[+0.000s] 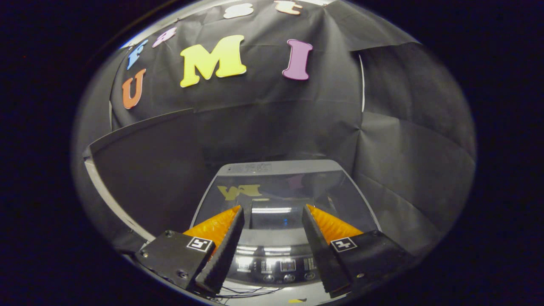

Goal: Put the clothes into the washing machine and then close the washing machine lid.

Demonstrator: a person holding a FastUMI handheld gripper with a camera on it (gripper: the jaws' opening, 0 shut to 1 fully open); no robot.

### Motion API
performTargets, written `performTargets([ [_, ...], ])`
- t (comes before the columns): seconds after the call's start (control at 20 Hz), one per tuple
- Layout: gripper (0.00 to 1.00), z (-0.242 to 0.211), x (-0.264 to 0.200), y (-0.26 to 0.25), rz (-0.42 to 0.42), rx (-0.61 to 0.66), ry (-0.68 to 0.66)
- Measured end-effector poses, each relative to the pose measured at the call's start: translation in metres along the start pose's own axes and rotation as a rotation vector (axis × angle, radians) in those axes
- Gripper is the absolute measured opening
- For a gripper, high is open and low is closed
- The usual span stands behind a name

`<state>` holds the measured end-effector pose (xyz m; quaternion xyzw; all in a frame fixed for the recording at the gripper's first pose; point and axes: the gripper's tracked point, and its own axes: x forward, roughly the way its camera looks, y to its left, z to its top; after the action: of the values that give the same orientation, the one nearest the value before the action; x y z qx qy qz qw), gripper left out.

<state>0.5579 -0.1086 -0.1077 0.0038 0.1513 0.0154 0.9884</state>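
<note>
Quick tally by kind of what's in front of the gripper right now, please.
Washers: 1, washer, glass lid down flat
Control panels: 1, panel between the fingers
Cables: 1 bunch, cables below the panel
Grippers: 1, gripper open, holding nothing, over the lid's near edge
Total: 4

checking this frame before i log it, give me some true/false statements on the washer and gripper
1. The washer lid is down. True.
2. The gripper is shut on a piece of clothing. False: the fingers stand apart with nothing between them.
3. The control panel lies between the fingers, nearer than the lid. True.
4. The lid is solid white metal. False: it is dark, glossy and reflective.
5. The fingers hover over the washer's front. True.
</note>
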Motion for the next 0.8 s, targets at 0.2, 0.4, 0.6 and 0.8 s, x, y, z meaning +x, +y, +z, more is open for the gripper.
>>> performTargets([
  [0.2,0.87,-0.025,-0.088,0.005,-0.009,0.016,-0.032],
  [0.4,0.86,-0.048,-0.191,0.028,0.005,0.012,-0.113],
  [0.6,0.88,-0.06,-0.29,0.035,-0.007,0.03,-0.195],
  [0.8,0.91,-0.08,-0.385,0.039,-0.012,-0.02,-0.237],
])
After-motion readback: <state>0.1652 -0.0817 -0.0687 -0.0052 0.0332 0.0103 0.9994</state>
